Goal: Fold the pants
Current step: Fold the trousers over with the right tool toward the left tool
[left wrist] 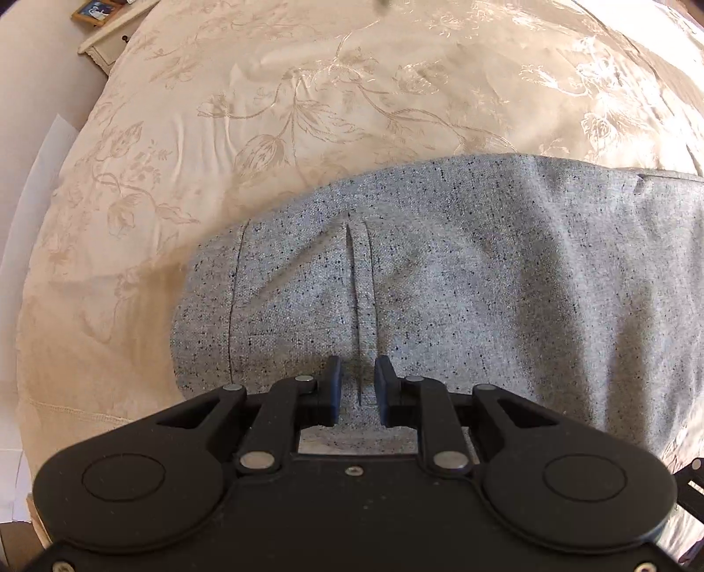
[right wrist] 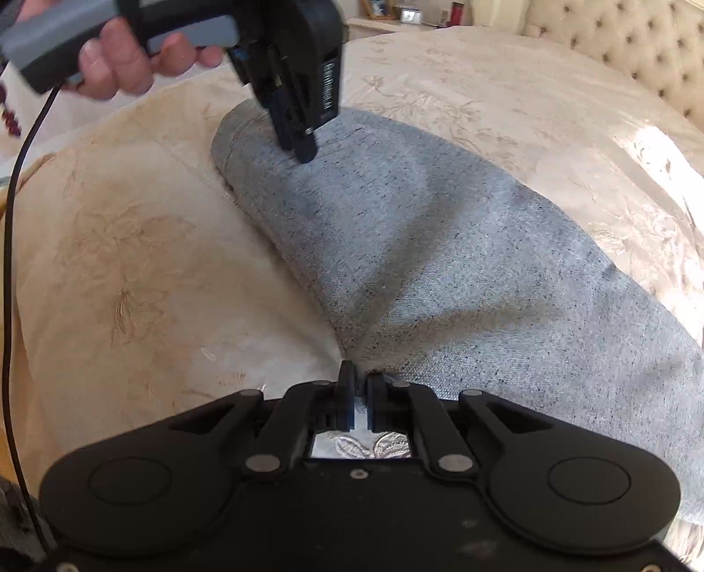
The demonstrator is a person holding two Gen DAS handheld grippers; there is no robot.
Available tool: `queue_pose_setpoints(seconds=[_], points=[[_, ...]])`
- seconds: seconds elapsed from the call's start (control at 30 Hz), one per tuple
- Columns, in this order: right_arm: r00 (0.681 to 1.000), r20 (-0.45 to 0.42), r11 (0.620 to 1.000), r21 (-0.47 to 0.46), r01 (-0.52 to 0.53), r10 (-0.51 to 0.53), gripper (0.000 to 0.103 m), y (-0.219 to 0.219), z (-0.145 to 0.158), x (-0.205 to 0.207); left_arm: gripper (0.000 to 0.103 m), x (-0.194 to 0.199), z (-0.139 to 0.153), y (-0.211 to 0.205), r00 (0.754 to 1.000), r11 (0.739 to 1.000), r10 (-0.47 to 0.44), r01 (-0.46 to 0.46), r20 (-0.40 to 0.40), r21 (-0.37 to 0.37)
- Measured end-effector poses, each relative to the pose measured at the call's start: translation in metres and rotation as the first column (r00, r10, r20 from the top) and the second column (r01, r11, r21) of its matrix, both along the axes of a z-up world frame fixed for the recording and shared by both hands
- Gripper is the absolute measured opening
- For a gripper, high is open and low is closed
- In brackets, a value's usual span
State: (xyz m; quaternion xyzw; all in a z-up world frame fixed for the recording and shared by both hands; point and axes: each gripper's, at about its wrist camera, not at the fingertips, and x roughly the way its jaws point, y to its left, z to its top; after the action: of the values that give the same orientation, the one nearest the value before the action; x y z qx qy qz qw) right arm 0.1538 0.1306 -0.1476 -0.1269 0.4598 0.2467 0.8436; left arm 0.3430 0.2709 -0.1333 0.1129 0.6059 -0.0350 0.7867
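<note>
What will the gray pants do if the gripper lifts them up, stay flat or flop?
The gray pants will probably flop and sag: they already crease where the right gripper pinches their edge. They seem unlikely to slide much, since the weave looks coarse against the bedspread.

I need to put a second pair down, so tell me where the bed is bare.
Bare bedspread lies beyond the grey pants toward the nightstand, and left of the pants' edge. Crowded: the pants' end under the left tongs, and the edge at the right tongs.

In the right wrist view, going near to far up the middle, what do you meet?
Right gripper pinching the pants' edge → grey pants → left gripper at the far end of the pants → cream bedspread → tufted headboard.
</note>
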Motion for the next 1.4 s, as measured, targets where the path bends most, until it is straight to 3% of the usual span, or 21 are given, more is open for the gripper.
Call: queue_pose_setpoints(seconds=[0.17,0.27,0.33,0.4,0.47,0.63,0.7,0.77,0.87,0.93,1.0,1.13,1.2,1.4], points=[[0.997,-0.026,0.998,-0.012,-0.068,0.068,0.007,0.012,-0.006,-0.006,0.028,-0.004,0.004,-0.005,1.0,1.0,-0.01,0.01,0.001,0.004],[0.998,-0.041,0.999,0.01,-0.041,0.042,0.007,0.007,-0.006,-0.002,0.028,-0.004,0.009,-0.012,0.999,0.999,-0.041,0.04,0.021,0.016],[0.995,-0.086,0.997,0.056,0.049,-0.044,0.006,-0.002,-0.007,0.005,0.028,-0.001,0.01,-0.014,0.997,0.997,-0.055,0.052,0.061,0.061],[0.997,-0.076,0.998,0.057,0.036,-0.031,0.007,0.001,-0.004,-0.001,0.028,0.002,0.012,-0.01,0.995,0.996,-0.051,0.044,0.089,0.08],[0.998,-0.036,0.999,-0.003,-0.043,0.042,0.007,0.012,-0.004,-0.008,0.028,0.005,0.015,0.003,0.995,0.999,-0.016,0.011,0.097,0.051],[0.995,-0.097,0.999,0.043,0.022,-0.018,0.007,0.002,-0.008,-0.002,0.027,0.011,0.011,0.039,0.995,0.996,0.089,-0.088,0.048,-0.019],[0.996,-0.091,1.0,0.025,0.004,-0.002,0.007,0.006,-0.011,-0.003,0.026,0.008,0.011,0.035,0.996,0.996,0.084,-0.082,0.032,-0.046],[0.995,-0.098,1.0,0.019,0.008,-0.006,0.007,0.008,-0.013,-0.002,0.027,0.002,0.01,0.018,1.0,0.995,0.021,-0.019,0.022,-0.093],[0.994,-0.107,1.0,0.02,0.019,-0.017,0.007,0.008,-0.014,0.0,0.029,-0.007,-0.005,-0.018,0.996,0.995,-0.085,0.086,0.019,-0.048],[0.994,-0.106,1.0,0.017,0.021,-0.019,0.008,0.008,-0.015,0.0,0.029,-0.011,-0.028,-0.032,0.991,0.99,-0.132,0.131,0.007,0.055],[0.995,-0.101,0.999,0.021,0.029,-0.027,0.009,0.008,-0.013,-0.001,0.031,-0.009,-0.054,-0.031,0.993,0.981,-0.115,0.118,-0.029,0.154],[0.995,-0.093,0.998,0.049,0.028,-0.023,0.018,0.0,-0.002,-0.008,0.031,-0.008,-0.059,-0.014,0.999,0.993,-0.049,0.05,-0.01,0.107],[0.995,-0.098,0.996,0.076,0.037,-0.029,0.018,-0.01,0.007,-0.013,0.031,-0.009,-0.056,-0.014,0.999,0.99,-0.052,0.053,-0.008,0.131],[0.98,-0.069,0.962,0.191,0.197,-0.187,0.018,-0.054,0.032,-0.005,0.031,-0.006,-0.055,-0.004,0.999,0.994,-0.051,0.053,-0.018,0.1]])
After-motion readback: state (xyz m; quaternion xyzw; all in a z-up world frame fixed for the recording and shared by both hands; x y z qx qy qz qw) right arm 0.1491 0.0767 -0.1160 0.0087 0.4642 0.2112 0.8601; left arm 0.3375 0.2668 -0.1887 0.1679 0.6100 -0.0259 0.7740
